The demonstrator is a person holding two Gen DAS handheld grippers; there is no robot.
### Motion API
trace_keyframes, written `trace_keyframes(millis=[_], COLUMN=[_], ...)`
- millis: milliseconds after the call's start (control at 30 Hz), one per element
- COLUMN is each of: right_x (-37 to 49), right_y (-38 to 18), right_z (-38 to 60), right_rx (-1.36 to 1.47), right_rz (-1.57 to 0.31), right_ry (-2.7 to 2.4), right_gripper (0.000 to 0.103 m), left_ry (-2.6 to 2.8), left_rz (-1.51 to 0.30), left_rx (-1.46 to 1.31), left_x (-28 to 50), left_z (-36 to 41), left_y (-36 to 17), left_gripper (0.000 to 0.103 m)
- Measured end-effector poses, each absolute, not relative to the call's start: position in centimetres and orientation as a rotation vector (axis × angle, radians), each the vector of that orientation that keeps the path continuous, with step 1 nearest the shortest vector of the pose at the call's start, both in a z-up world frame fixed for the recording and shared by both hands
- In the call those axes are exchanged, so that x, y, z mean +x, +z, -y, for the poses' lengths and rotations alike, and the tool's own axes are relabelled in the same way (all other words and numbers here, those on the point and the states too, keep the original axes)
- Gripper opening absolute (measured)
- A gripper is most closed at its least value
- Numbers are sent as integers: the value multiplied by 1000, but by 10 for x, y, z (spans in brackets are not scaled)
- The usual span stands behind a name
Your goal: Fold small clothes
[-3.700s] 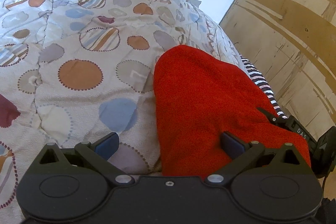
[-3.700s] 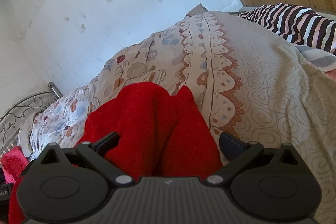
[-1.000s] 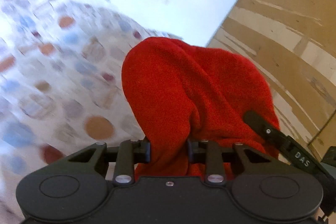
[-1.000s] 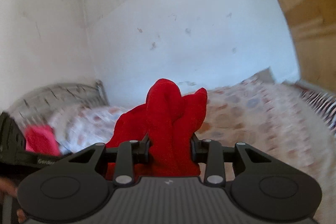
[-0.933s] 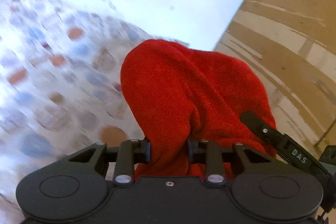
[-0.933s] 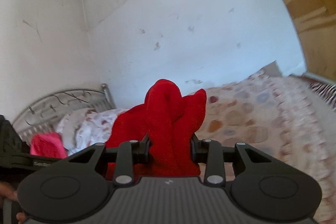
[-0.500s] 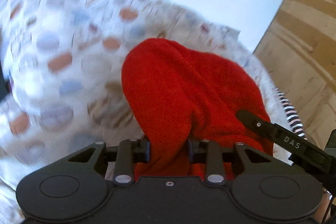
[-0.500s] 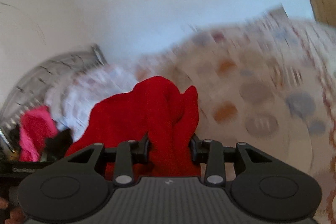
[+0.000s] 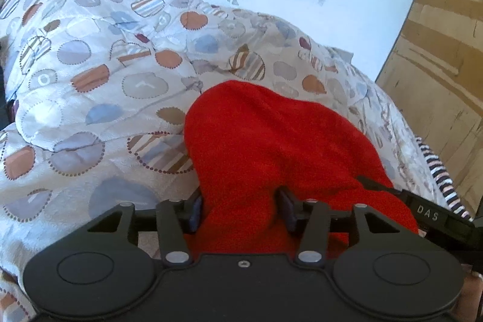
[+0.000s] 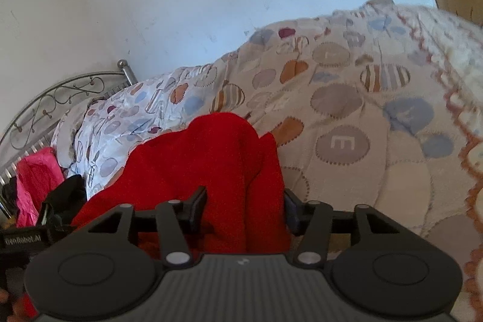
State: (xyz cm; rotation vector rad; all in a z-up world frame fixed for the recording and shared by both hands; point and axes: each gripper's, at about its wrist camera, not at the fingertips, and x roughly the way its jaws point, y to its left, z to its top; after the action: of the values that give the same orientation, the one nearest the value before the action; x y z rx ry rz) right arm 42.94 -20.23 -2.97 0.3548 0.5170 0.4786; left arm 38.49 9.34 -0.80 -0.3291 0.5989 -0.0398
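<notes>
Two grippers on one red fleece garment (image 9: 271, 147) here; it's bunched up in the lower middle of both wrist views, lying on a quilt (image 9: 90, 80) printed with dots and hearts. Left gripper (image 9: 241, 208) has its jaws opening, with a fold of the red cloth still sitting between them; the blue pads look right up against the fabric on both sides, so I can't tell if they still pinch it or just brush it. Right gripper (image 10: 244, 208) is the same deal: jaws opening, red cloth between them, pads close against it. In the left view the other gripper pokes in at the lower right, touching the red cloth; a striped cloth (image 9: 440, 180) peeks out at the right edge below a wooden wardrobe (image 9: 437, 65). In the right view, a metal headboard (image 10: 60, 98) sits at the left, with a pink cloth (image 10: 33, 180) and something black (image 10: 66, 195) just below it; white wall (image 10: 181, 5) fills the top.
</notes>
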Motion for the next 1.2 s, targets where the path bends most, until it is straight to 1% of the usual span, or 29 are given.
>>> trace_keyframes(millis=[33, 67, 100, 133, 167, 200, 233, 267, 333, 433, 500, 567, 667, 900, 1200], right_x=[424, 418, 412, 407, 401, 395, 389, 382, 368, 347, 332, 315, 290, 224, 140], right_y=[-25, -21, -17, -13, -8, -3, 3, 8, 21, 38, 49, 59, 71, 85, 81], right_z=[203, 204, 206, 208, 210, 212, 214, 217, 221, 225, 226, 228, 230, 242, 255], right_rx=[336, 318, 304, 296, 291, 290, 290, 291, 287, 269, 258, 252, 234, 228, 168], right_rz=[-503, -487, -472, -457, -443, -427, -411, -391, -354, -299, -269, -241, -205, -141, -111], right_ry=[474, 472, 469, 466, 463, 461, 457, 452, 446, 440, 440, 443, 449, 439, 395], right_gripper=[62, 64, 69, 73, 75, 80, 85, 87, 95, 102, 103, 103, 103, 103, 103], left_ry=[-35, -28, -23, -20, -16, -14, -12, -10, -7, -7, -8, -12, -3, 4, 16], left_rz=[-596, -592, -589, -586, -581, -573, -565, -558, -545, -513, -490, -462, -425, -354, -306], left_rx=[-333, -339, -343, -347, -350, -354, -356, -357, -353, -346, -336, -315, -291, -266, -217], left_x=[384, 382, 379, 377, 374, 370, 366, 361, 351, 332, 318, 300, 274, 209, 129], left_z=[-94, -95, -95, -94, -94, -93, -93, -92, -90, -87, -83, -79, -73, -63, -53], left_y=[-6, -4, -1, 1, 3, 6, 9, 12, 21, 35, 47, 59, 72, 92, 88], left_gripper=[53, 57, 60, 62, 66, 69, 71, 73, 77, 85, 94, 95, 102, 102, 102])
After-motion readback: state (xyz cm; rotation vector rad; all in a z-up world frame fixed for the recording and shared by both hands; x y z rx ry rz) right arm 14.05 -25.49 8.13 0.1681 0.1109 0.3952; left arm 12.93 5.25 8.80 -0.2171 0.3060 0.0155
